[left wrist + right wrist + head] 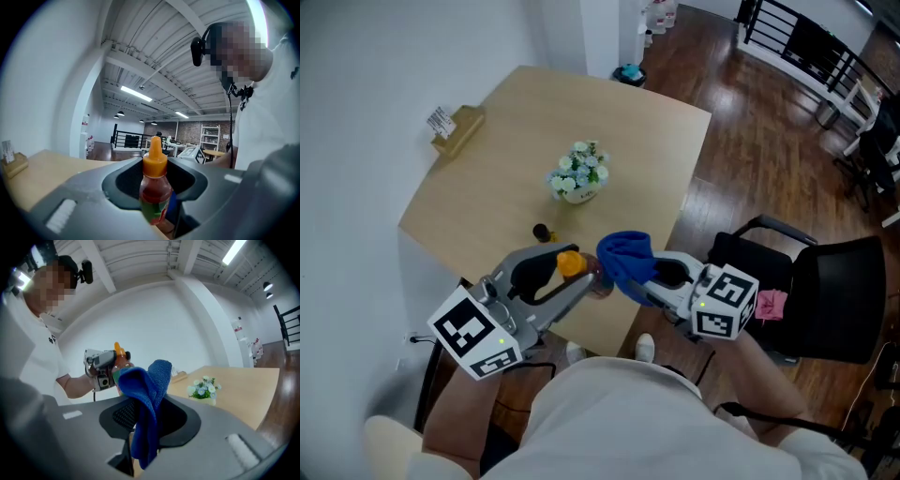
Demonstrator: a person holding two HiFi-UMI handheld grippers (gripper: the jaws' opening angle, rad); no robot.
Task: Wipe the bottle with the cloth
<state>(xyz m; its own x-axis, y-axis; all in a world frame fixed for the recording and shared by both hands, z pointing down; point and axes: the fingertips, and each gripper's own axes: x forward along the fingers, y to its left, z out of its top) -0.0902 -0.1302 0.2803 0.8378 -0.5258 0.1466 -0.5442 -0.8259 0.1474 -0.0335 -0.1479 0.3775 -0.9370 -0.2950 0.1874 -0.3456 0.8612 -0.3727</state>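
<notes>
Your left gripper (579, 284) clamps the bottle (154, 192), and your right gripper (649, 284) pinches the cloth (145, 394). Hold the bottle steady and sweep the cloth around its body.

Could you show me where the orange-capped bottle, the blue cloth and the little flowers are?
bottle (154, 190): left gripper view, on its red body below the orange cap.
cloth (146, 404): right gripper view, on the middle of the hanging blue fold.
flowers (578, 172): head view, on the centre of the blooms.
</notes>
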